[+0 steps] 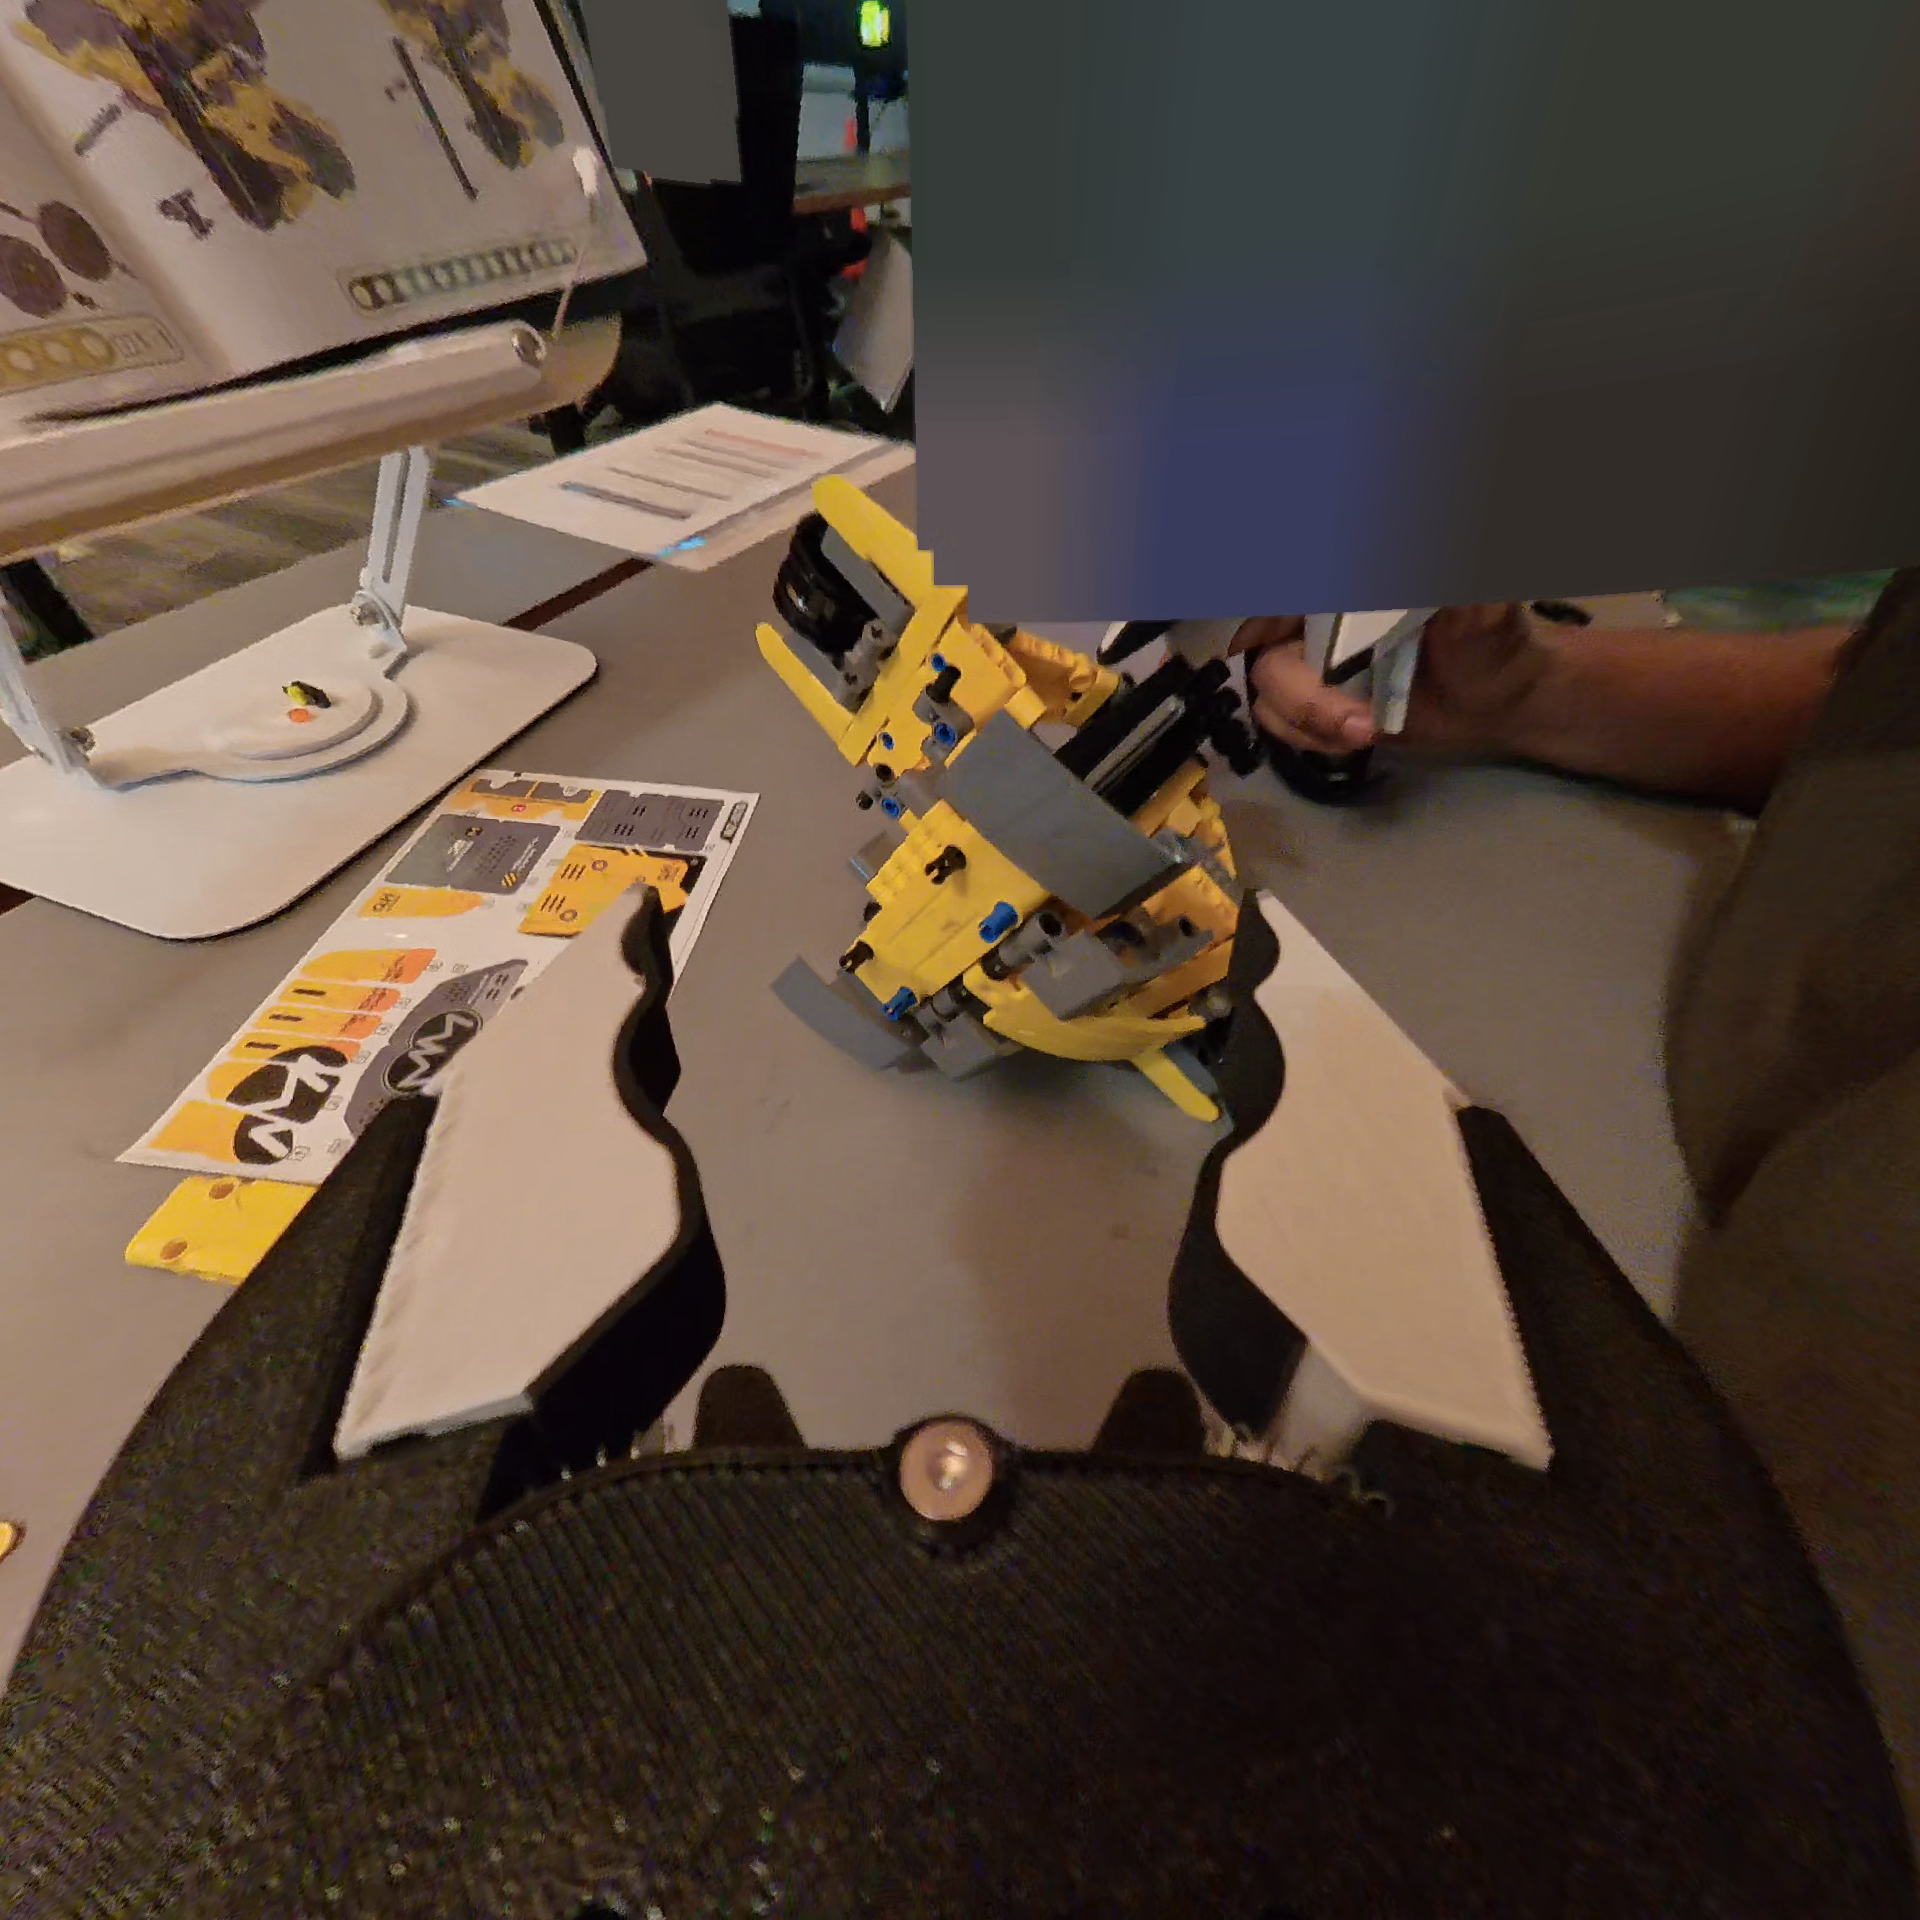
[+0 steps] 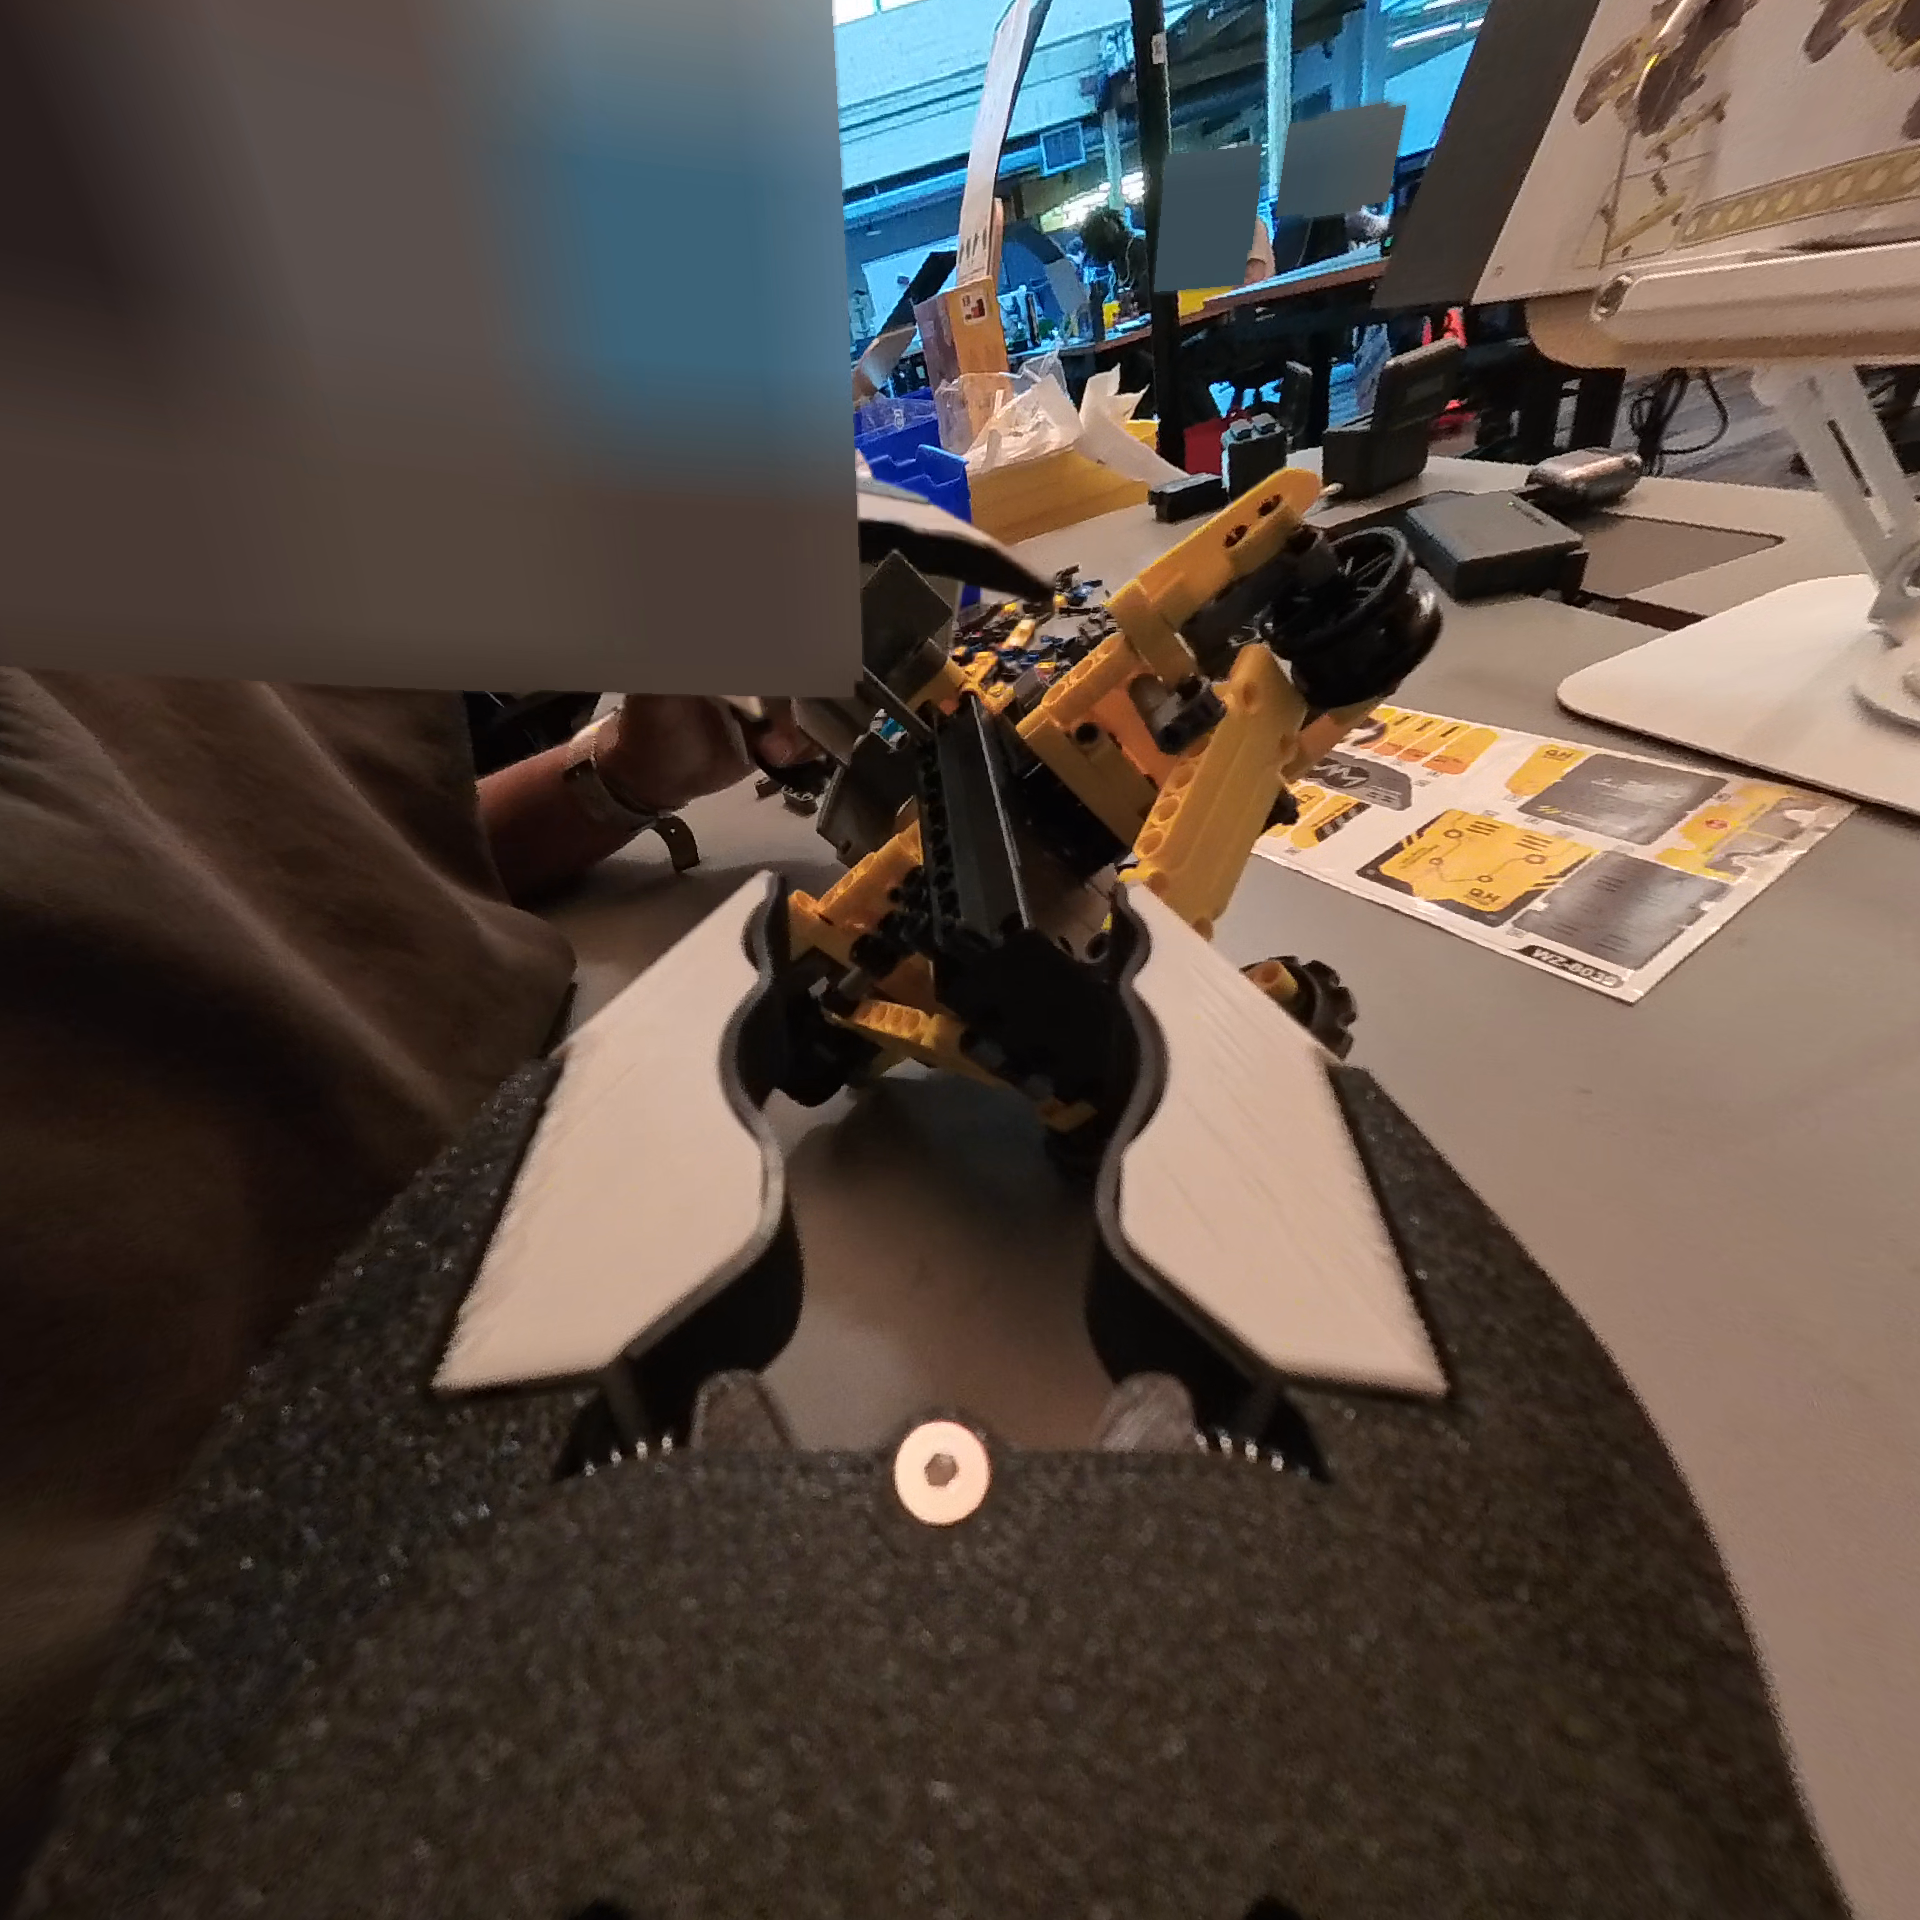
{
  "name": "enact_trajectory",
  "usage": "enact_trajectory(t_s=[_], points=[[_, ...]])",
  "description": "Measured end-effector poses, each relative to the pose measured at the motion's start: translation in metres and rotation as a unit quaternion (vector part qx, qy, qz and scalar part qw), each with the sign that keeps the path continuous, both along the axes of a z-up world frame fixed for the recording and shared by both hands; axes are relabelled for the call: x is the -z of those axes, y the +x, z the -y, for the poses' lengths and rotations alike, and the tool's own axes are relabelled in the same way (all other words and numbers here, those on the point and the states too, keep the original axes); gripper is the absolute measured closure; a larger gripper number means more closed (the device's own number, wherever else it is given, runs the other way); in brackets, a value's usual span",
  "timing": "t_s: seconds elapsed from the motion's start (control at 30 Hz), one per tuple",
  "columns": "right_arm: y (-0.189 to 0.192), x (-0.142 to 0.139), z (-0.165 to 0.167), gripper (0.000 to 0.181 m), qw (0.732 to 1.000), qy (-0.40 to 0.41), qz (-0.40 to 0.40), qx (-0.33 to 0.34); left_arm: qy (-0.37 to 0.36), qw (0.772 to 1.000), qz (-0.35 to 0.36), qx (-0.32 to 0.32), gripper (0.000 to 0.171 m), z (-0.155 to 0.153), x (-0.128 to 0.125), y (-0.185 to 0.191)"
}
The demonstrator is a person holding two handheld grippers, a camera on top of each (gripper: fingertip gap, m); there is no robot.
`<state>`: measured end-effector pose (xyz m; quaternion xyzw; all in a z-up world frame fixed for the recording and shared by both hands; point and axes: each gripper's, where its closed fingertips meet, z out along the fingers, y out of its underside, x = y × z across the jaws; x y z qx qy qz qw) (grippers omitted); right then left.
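A yellow, grey and black brick-built vehicle model stands tilted on the grey table. My left gripper is open wide just in front of it, with its right fingertip against the model's side. My right gripper is shut on the model at its black and yellow lower end. The model leans away to the right, with a black wheel rim at its top. In the left wrist view the right gripper shows behind the model, with a hand beside it.
A sticker sheet and a yellow panel lie to the left. A white stand holds an open instruction booklet. A brown sleeve fills the left. Loose small parts, blue bins and black boxes lie behind. Measured from the fingertips, the black wheel rim is 7 cm or so from the right gripper and 12 cm from the left.
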<state>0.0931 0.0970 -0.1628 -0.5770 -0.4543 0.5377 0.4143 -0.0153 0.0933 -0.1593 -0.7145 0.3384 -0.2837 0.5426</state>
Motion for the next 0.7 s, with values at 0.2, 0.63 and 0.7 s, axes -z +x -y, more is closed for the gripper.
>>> enact_trajectory(t_s=[0.2, 0.63, 0.7], points=[[0.004, -0.001, -0.005, 0.119, 1.000, -0.016, -0.009, 0.002, -0.024, 1.000, -0.007, 0.015, 0.067, 0.000, 0.014, 0.010], [0.006, 0.000, -0.010, 0.119, 0.999, -0.035, -0.016, 0.004, -0.071, 0.995, 0.057, 0.031, 0.066, -0.002, 0.018, 0.011], [0.005, 0.000, -0.010, 0.118, 0.999, -0.034, -0.015, 0.004, -0.071, 0.995, 0.058, 0.033, 0.066, -0.002, 0.018, 0.012]])
